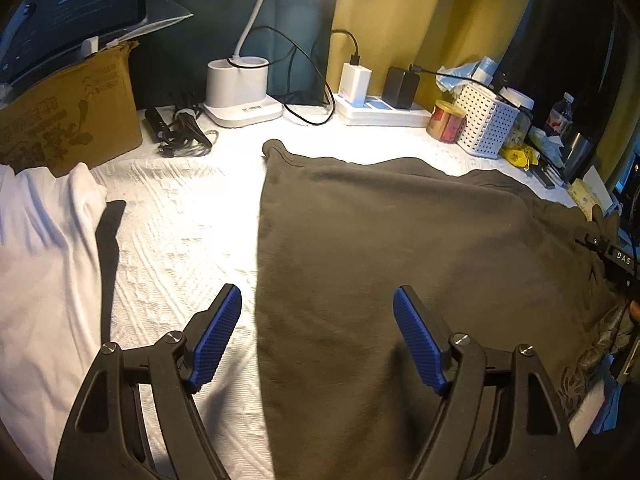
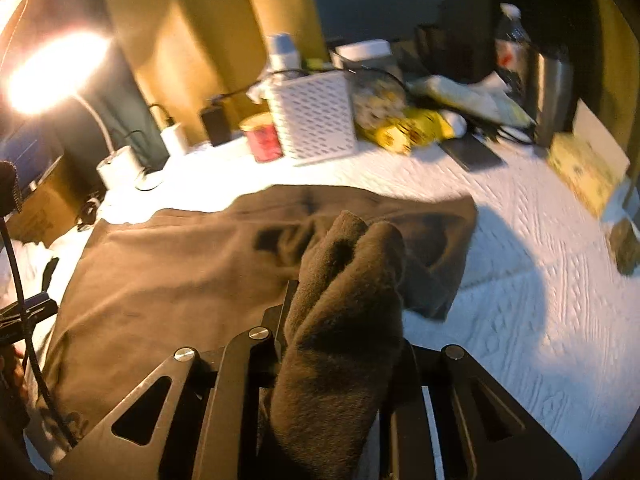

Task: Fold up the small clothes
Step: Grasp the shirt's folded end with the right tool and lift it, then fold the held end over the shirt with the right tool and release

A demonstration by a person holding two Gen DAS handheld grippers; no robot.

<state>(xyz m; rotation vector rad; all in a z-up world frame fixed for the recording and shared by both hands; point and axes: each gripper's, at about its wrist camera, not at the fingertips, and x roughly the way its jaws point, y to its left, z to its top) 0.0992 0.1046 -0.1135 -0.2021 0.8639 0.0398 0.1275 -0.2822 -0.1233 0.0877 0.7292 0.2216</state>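
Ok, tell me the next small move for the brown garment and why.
Probably carry the right gripper across toward the garment's far left edge to lay the first fold. It is shut on a bunched edge of the brown garment, which otherwise lies flat on the white quilted cover, and the left gripper hovers open, holding nothing.

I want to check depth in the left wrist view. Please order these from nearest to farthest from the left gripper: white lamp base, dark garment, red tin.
From the left gripper:
1. dark garment, directly below and ahead of the open fingers.
2. white lamp base, far back, slightly left.
3. red tin, far back on the right.
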